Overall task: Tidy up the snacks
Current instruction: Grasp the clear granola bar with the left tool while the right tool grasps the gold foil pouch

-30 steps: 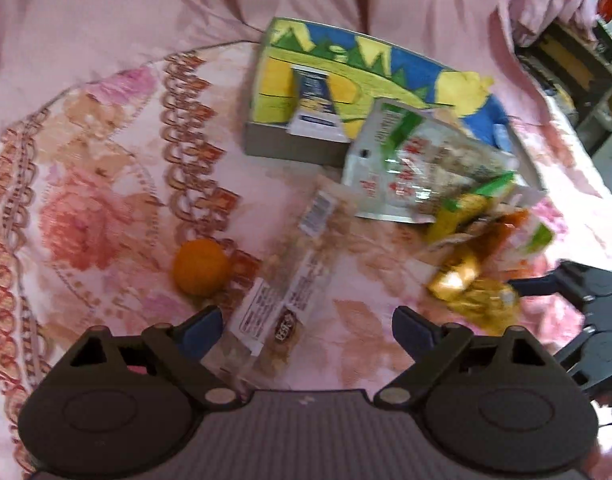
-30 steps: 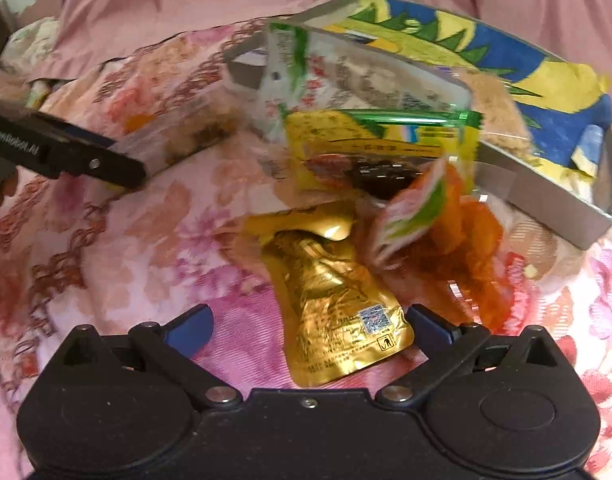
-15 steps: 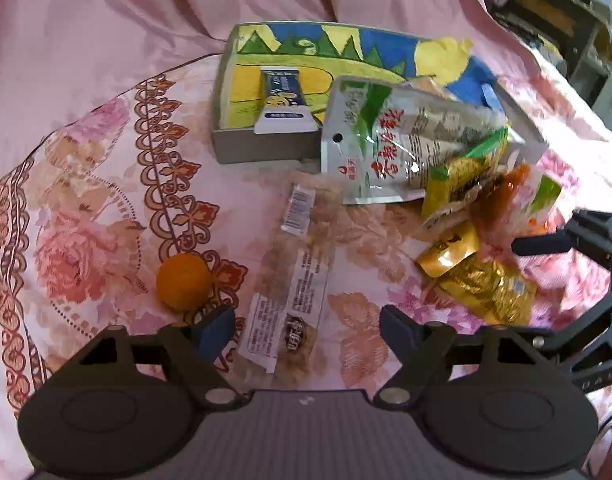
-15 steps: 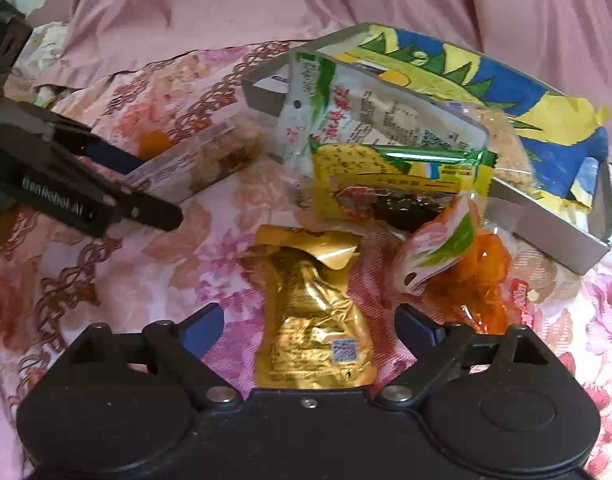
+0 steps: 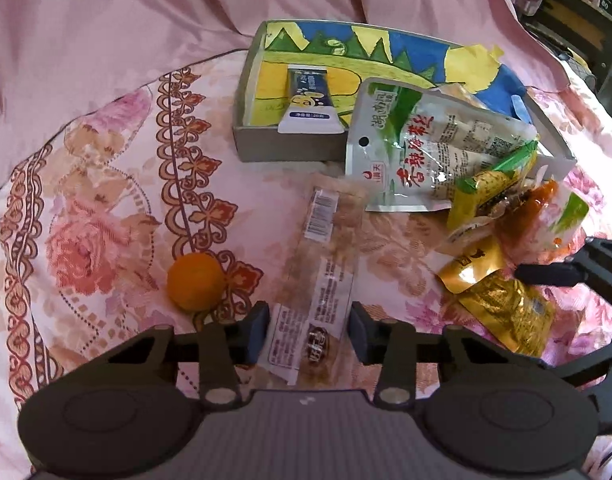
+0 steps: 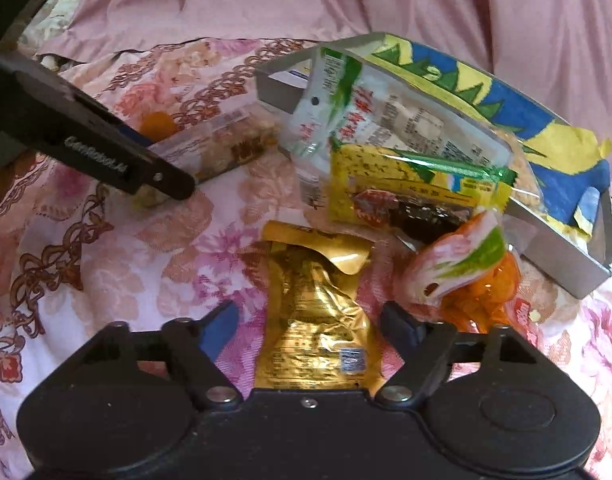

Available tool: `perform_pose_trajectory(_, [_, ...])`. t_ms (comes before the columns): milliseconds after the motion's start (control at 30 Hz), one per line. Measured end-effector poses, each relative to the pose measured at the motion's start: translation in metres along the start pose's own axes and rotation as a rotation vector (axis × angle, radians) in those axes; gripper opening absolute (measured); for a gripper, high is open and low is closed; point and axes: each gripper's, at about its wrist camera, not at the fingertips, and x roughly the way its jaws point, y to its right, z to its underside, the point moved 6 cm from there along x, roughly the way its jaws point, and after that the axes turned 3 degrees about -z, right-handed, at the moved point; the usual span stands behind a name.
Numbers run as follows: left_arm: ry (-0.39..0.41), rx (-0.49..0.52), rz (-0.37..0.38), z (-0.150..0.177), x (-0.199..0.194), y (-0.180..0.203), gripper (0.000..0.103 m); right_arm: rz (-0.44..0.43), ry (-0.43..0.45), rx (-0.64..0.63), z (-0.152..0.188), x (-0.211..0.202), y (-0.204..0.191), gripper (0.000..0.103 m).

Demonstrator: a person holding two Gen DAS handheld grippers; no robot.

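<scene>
A long clear snack bar packet lies on the floral cloth, its near end between the fingers of my left gripper. The jaws are closing, the pads right at the packet's edges but not seen pressing. My right gripper straddles a gold foil pouch, jaws closing, with gaps on both sides. Behind the pouch lie a white-green pouch, a yellow-green packet and an orange packet, leaning on a grey box lined with colourful paper. A blue-white packet lies inside the box.
A small orange fruit sits left of the left gripper's fingers. Everything rests on a pink floral bedspread with folded pink cloth behind. A dark shelf stands at the far right. The right gripper's finger reaches in from the right.
Both grippers' jaws have narrowed, the left far more. The left's fingers now flank the bar packet's near end. The gold pouch sits more squarely between the right's fingers.
</scene>
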Motion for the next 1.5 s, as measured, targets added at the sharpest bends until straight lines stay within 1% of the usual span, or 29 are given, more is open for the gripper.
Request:
perform_pose_trajectory(100, [-0.018, 0.001, 0.006, 0.004, -0.002, 0.006, 0.043, 0.004, -0.003, -0.018, 0.000, -0.001, -0.005, 0.070])
perform_pose_trajectory(200, [-0.057, -0.007, 0.025, 0.011, -0.005, 0.014, 0.041, -0.001, -0.015, -0.004, 0.000, -0.003, -0.007, 0.063])
perform_pose_trajectory(300, [-0.101, -0.014, 0.054, 0.018, -0.007, 0.022, 0.041, 0.001, -0.020, -0.013, 0.002, -0.007, -0.010, 0.062])
perform_pose_trajectory(367, [-0.107, -0.018, 0.066, 0.021, -0.010, 0.024, 0.041, 0.009, -0.016, -0.033, 0.003, -0.008, -0.014, 0.060])
perform_pose_trajectory(500, [-0.111, -0.049, 0.077, 0.020, -0.009, 0.020, 0.042, 0.019, -0.011, -0.051, 0.004, -0.008, -0.016, 0.061])
perform_pose_trajectory(567, [-0.116, -0.071, 0.088, 0.020, -0.007, 0.018, 0.043, 0.013, -0.002, -0.043, 0.005, -0.008, -0.015, 0.064])
perform_pose_trajectory(667, [-0.115, -0.078, 0.080, 0.018, -0.003, 0.015, 0.045, 0.021, 0.008, -0.042, 0.006, -0.007, -0.012, 0.071])
perform_pose_trajectory(800, [-0.110, -0.065, 0.073, 0.016, 0.000, 0.016, 0.046, 0.010, 0.016, -0.025, 0.005, -0.005, -0.010, 0.071])
perform_pose_trajectory(833, [-0.107, -0.062, 0.071, 0.016, 0.000, 0.017, 0.046, 0.007, 0.018, -0.023, 0.004, -0.004, -0.010, 0.071])
perform_pose_trajectory(900, [-0.105, -0.061, 0.068, 0.016, 0.000, 0.017, 0.045, 0.002, 0.021, -0.030, 0.004, -0.003, -0.011, 0.065])
perform_pose_trajectory(933, [-0.102, -0.061, 0.066, 0.016, 0.000, 0.017, 0.043, -0.006, 0.024, -0.037, 0.003, -0.003, -0.013, 0.058])
perform_pose_trajectory(1000, [-0.100, -0.055, 0.060, 0.016, -0.001, 0.018, 0.041, -0.012, 0.026, -0.064, 0.002, -0.004, -0.017, 0.055])
perform_pose_trajectory(1033, [-0.100, -0.052, 0.057, 0.016, -0.002, 0.019, 0.041, -0.012, 0.026, -0.078, 0.002, -0.004, -0.018, 0.051])
perform_pose_trajectory(1167, [-0.101, -0.046, 0.052, 0.017, -0.006, 0.021, 0.039, 0.004, 0.030, -0.140, 0.001, -0.009, -0.025, 0.048])
perform_pose_trajectory(1367, [-0.090, -0.077, 0.058, 0.022, -0.019, 0.018, 0.039, 0.118, 0.054, -0.346, 0.008, -0.017, -0.044, 0.044])
perform_pose_trajectory(1500, [-0.069, -0.099, 0.058, 0.024, -0.031, 0.018, 0.039, 0.170, 0.086, -0.420, 0.011, -0.028, -0.052, 0.044])
